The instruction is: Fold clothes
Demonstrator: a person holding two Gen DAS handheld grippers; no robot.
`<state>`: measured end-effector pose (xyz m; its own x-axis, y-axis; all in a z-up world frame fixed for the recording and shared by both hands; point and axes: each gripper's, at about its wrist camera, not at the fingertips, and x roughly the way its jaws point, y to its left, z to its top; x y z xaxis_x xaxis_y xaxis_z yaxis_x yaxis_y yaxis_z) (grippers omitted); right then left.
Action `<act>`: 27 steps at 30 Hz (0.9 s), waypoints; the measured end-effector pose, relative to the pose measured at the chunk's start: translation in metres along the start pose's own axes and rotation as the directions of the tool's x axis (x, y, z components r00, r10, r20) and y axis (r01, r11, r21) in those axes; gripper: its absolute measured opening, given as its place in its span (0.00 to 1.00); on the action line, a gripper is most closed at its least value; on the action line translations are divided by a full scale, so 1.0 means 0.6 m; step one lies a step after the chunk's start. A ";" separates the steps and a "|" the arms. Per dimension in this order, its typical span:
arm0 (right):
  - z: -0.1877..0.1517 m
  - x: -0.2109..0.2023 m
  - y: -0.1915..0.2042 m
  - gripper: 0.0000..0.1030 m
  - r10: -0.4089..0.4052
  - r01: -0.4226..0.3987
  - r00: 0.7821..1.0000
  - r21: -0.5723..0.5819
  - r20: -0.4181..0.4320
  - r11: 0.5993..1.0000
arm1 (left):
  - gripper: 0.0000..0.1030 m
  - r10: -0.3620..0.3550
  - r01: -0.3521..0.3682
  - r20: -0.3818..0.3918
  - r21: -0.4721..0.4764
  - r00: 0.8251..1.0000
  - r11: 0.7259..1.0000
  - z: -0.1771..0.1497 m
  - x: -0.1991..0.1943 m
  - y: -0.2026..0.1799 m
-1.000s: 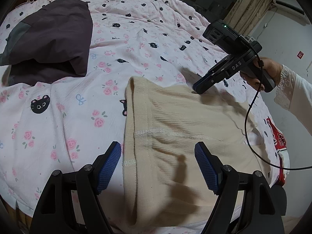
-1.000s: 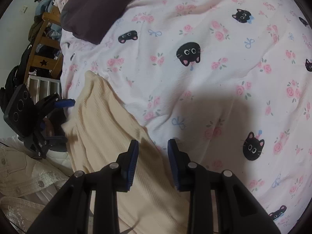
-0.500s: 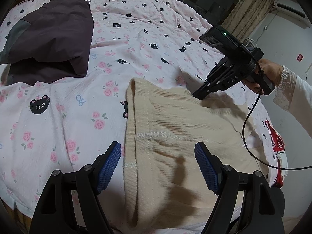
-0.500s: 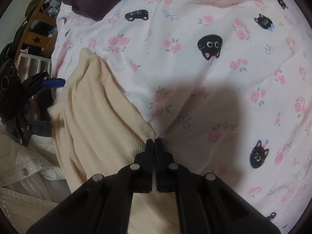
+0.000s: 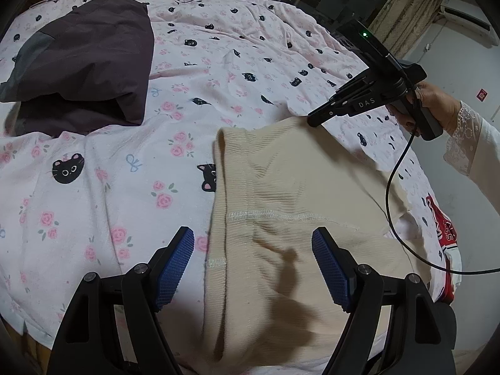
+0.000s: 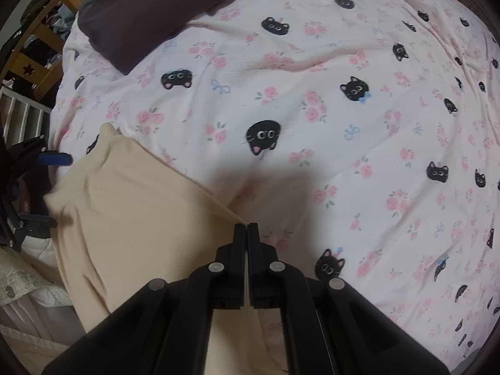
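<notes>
A cream ribbed garment (image 5: 281,218) is spread on the near part of a bed covered by a pink sheet (image 6: 312,93) printed with black cats and roses. The far corner of the garment is pinched and lifted slightly by the right tool (image 6: 247,229), whose fingers are pressed together on the fabric edge. The left tool (image 5: 253,256) is held above the garment's seamed end, spread wide with nothing between its blue pads (image 5: 175,262). A dark purple pillow (image 5: 87,59) is seen well apart at the bed's far side
</notes>
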<state>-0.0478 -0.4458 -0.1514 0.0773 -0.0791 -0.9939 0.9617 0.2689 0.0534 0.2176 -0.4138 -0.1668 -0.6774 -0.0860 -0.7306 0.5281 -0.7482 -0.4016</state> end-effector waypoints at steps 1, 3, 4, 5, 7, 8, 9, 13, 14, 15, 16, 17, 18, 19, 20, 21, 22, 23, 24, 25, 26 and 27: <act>0.001 -0.002 -0.003 0.02 -0.007 0.007 1.000 0.005 0.005 1.000 | 0.72 0.000 0.000 0.003 -0.004 1.000 1.000 0.000 -0.001 0.001; 0.005 -0.008 -0.011 0.02 -0.015 0.015 1.000 0.015 0.018 1.000 | 0.71 0.002 -0.002 0.006 -0.008 1.000 1.000 0.001 -0.002 0.003; 0.007 -0.012 -0.015 0.02 -0.023 0.022 0.999 0.019 0.026 1.000 | 0.71 0.004 -0.004 0.006 -0.009 1.000 1.000 0.000 -0.001 0.004; 0.010 -0.017 -0.019 0.02 -0.033 0.032 0.999 0.023 0.033 0.999 | 0.71 0.006 -0.006 0.005 -0.009 1.000 1.000 0.000 -0.001 0.004; 0.017 -0.027 -0.028 0.02 -0.047 0.045 0.998 0.034 0.048 0.998 | 0.71 0.013 -0.013 0.003 -0.004 1.000 1.000 0.000 0.001 0.003; 0.021 -0.033 -0.034 0.02 -0.050 0.047 0.997 0.040 0.056 0.998 | 0.71 0.016 -0.016 0.002 0.000 1.000 1.000 -0.001 0.001 0.002; 0.026 -0.039 -0.040 0.02 -0.060 0.058 0.996 0.044 0.065 0.997 | 0.72 0.020 -0.020 0.000 0.003 1.000 1.000 -0.001 0.002 0.001; 0.037 -0.035 -0.043 0.02 -0.072 0.069 0.996 0.051 0.052 0.996 | 0.71 0.027 -0.027 -0.001 0.005 1.000 1.000 -0.001 0.003 0.001; 0.037 -0.032 -0.043 0.02 -0.076 0.073 0.996 0.052 0.048 0.996 | 0.72 0.027 -0.027 -0.001 0.005 1.000 1.000 -0.001 0.003 0.001; 0.037 -0.030 -0.044 0.02 -0.079 0.077 0.996 0.054 0.043 0.996 | 0.72 0.027 -0.027 0.000 0.004 1.000 1.000 -0.002 0.003 0.001; 0.037 -0.027 -0.045 0.02 -0.083 0.081 0.996 0.055 0.039 0.995 | 0.72 0.026 -0.026 0.000 0.003 1.000 1.000 -0.002 0.003 0.002; 0.037 -0.024 -0.046 0.02 -0.086 0.084 0.996 0.057 0.035 0.995 | 0.72 0.026 -0.026 0.000 0.003 1.000 1.000 -0.002 0.003 0.002; 0.037 -0.021 -0.047 0.02 -0.090 0.088 0.995 0.058 0.030 0.994 | 0.72 0.026 -0.026 0.000 0.004 1.000 1.000 -0.002 0.003 0.001; 0.037 -0.018 -0.047 0.02 -0.094 0.092 0.995 0.059 0.026 0.994 | 0.71 0.027 -0.027 0.000 0.005 1.000 1.000 -0.002 0.003 0.001; 0.037 -0.015 -0.048 0.02 -0.097 0.096 0.995 0.061 0.021 0.994 | 0.72 0.027 -0.027 0.000 0.005 1.000 1.000 -0.002 0.003 0.001; 0.037 -0.013 -0.049 0.02 -0.101 0.100 0.995 0.062 0.017 0.993 | 0.71 0.027 -0.027 -0.001 0.005 1.000 1.000 -0.002 0.004 0.001; 0.037 -0.010 -0.050 0.02 -0.104 0.103 0.994 0.064 0.013 0.993 | 0.71 0.027 -0.027 -0.001 0.005 1.000 1.000 -0.001 0.004 0.002; 0.037 -0.007 -0.051 0.02 -0.108 0.107 0.994 0.065 0.008 0.992 | 0.71 0.027 -0.027 -0.002 0.004 1.000 1.000 0.000 0.004 0.002; 0.036 0.000 -0.046 0.03 -0.117 0.117 0.993 0.051 -0.010 0.992 | 0.71 0.027 -0.027 -0.001 0.004 1.000 1.000 0.000 0.004 0.002; 0.034 0.007 -0.037 0.06 -0.137 0.138 0.990 0.026 -0.030 0.990 | 0.71 0.027 -0.027 0.000 0.004 1.000 1.000 0.000 0.004 0.001; 0.033 0.009 -0.033 0.14 -0.154 0.155 0.987 0.013 -0.039 0.988 | 0.71 0.028 -0.028 0.002 0.003 1.000 1.000 0.001 0.004 0.002; 0.033 0.009 -0.030 0.21 -0.167 0.167 0.985 0.007 -0.044 0.986 | 0.71 0.035 -0.035 0.006 0.001 0.999 0.999 0.001 0.003 0.002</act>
<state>-0.0596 -0.4700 -0.1556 -0.0960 -0.0801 -0.9921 0.9628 0.2454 -0.1130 0.2168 -0.4151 -0.1683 -0.6617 -0.1165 -0.7407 0.5512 -0.7453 -0.3752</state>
